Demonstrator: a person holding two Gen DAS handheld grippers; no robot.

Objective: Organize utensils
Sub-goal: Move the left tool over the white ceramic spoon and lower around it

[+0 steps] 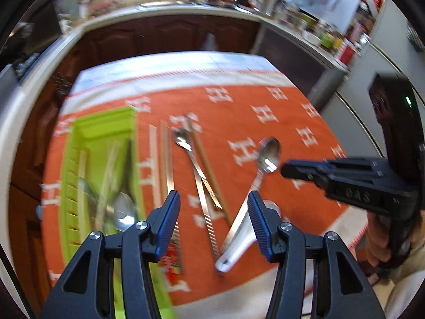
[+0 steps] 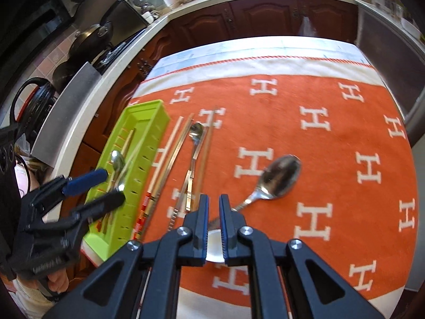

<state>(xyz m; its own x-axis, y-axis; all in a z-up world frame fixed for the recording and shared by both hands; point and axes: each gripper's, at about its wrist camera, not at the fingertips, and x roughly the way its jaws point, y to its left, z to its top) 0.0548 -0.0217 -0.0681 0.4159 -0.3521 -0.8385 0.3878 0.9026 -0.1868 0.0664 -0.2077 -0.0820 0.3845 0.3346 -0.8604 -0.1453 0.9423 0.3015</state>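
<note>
Clutter is the main hazard: the left gripper [image 1: 213, 199] hangs with jaws apart and nothing between them over crossed chopsticks [image 1: 209, 175] and a slim spoon [image 1: 183, 139], so closing there could catch two pieces at once or nudge one off the orange cloth [image 1: 292, 111]. At its 9 o'clock the green tray [image 1: 106, 133] already holds a few utensils, while the large spoon [image 2: 279, 178] lies at 1 o'clock from the right gripper [image 2: 213, 204], whose jaws are nearly together and empty above a white ladle [image 2: 213, 250]; a shallow pinch on that smooth handle could slip
</note>
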